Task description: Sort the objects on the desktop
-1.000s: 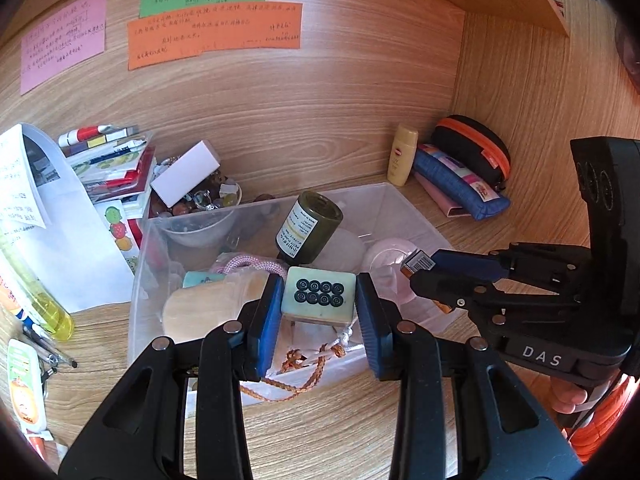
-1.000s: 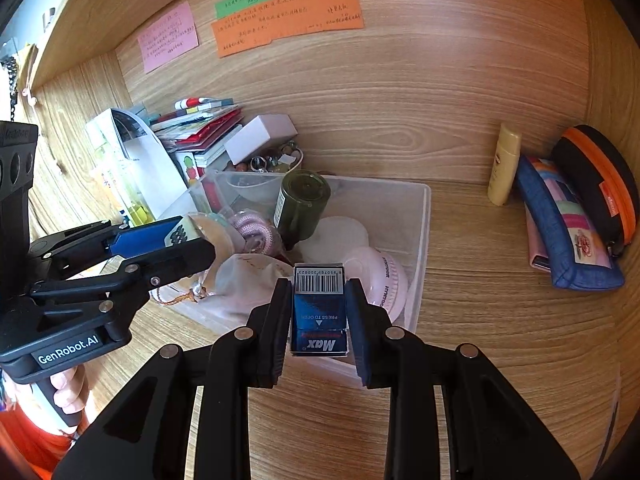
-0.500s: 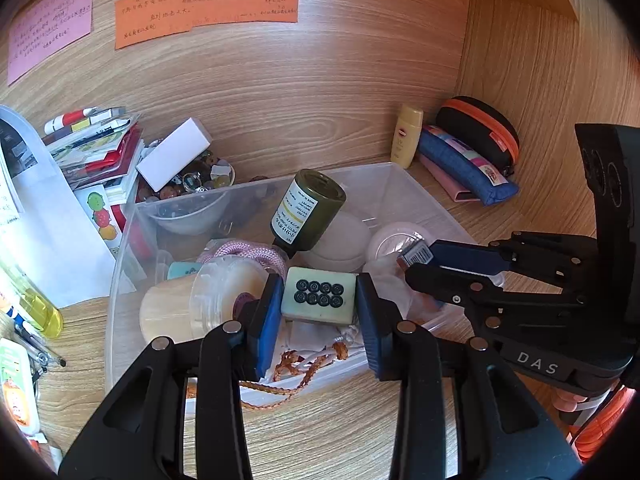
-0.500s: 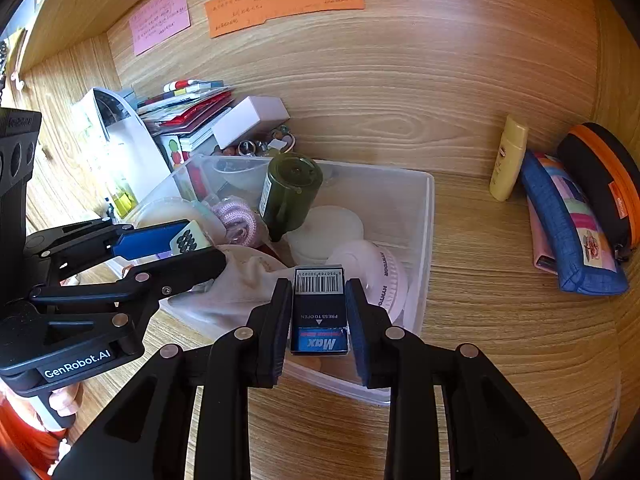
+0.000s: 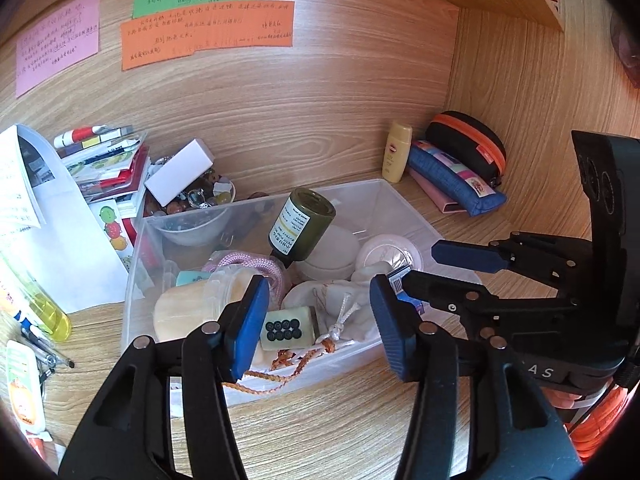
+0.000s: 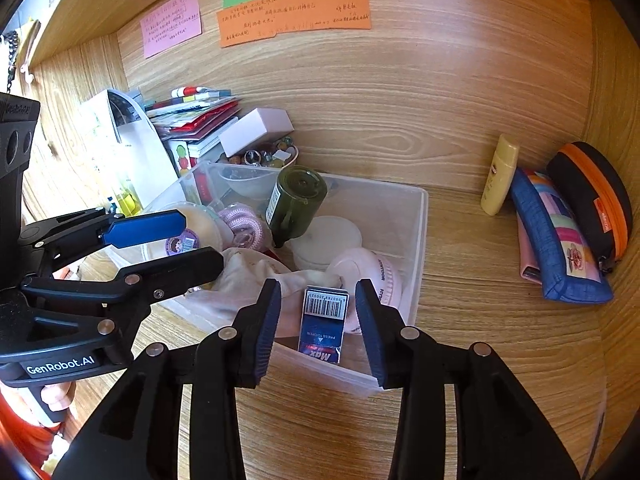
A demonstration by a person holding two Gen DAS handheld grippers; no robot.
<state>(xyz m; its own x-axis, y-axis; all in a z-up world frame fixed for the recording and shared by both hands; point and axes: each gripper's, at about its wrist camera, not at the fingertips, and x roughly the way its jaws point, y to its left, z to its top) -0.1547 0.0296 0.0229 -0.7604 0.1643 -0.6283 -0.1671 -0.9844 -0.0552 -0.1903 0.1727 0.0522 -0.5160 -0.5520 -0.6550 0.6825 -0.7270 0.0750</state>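
Observation:
A clear plastic bin [image 5: 384,190] [image 6: 418,216] on the wooden desk holds several items. My left gripper [image 5: 318,322] is open over the bin's near edge; a pale green tile with black dots [image 5: 286,330] lies free in the bin beside its left finger, on a white drawstring pouch [image 5: 344,304]. My right gripper [image 6: 316,320] is open over the bin's near right corner; a blue Max box with a barcode [image 6: 324,326] lies free between its fingers, inside the bin. A dark green bottle [image 5: 302,228] [image 6: 294,206] leans in the middle.
Left of the bin stand stacked books [image 5: 108,160], a white box [image 5: 180,170] on a bowl of beads, papers and a yellow bottle [image 5: 44,312]. To the right are a cream tube [image 6: 500,174], a blue pencil pouch [image 6: 560,244] and a black-orange case [image 6: 596,196].
Both grippers have opened. The green tile dropped from my left gripper into the bin and the blue Max box dropped from my right gripper into the bin.

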